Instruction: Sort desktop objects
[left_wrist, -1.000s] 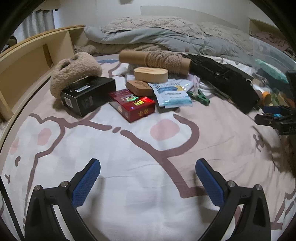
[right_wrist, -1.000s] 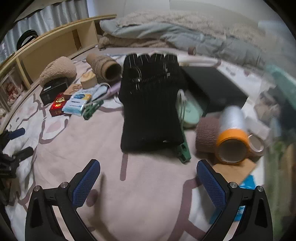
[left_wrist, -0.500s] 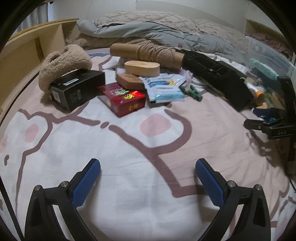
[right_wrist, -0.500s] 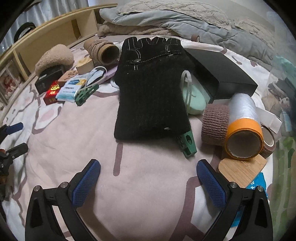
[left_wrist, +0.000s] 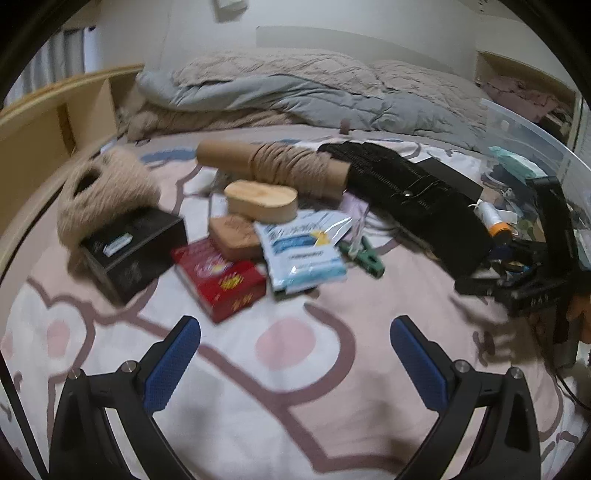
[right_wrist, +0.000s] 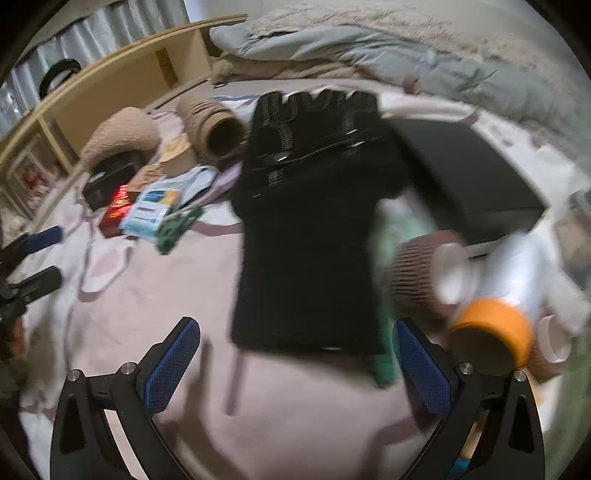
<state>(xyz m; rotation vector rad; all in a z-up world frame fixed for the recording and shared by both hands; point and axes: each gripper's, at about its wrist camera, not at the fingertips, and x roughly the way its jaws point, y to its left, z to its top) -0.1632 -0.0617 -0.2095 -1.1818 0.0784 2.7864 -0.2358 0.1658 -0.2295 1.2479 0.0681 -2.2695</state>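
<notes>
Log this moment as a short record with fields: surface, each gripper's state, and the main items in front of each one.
surface: bedsheet with a pink cartoon print
left gripper: open, empty
right gripper: open, empty
ahead of left: red box, black box, blue-and-white packet, twine spool
ahead of right: black knit glove, orange-ended roll, brown wrap roll

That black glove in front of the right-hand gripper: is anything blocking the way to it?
Nothing visible does. Only bare bedsheet lies between the open right gripper and the near edge of the black glove. A green clip pokes out beside the glove's right corner.
</notes>
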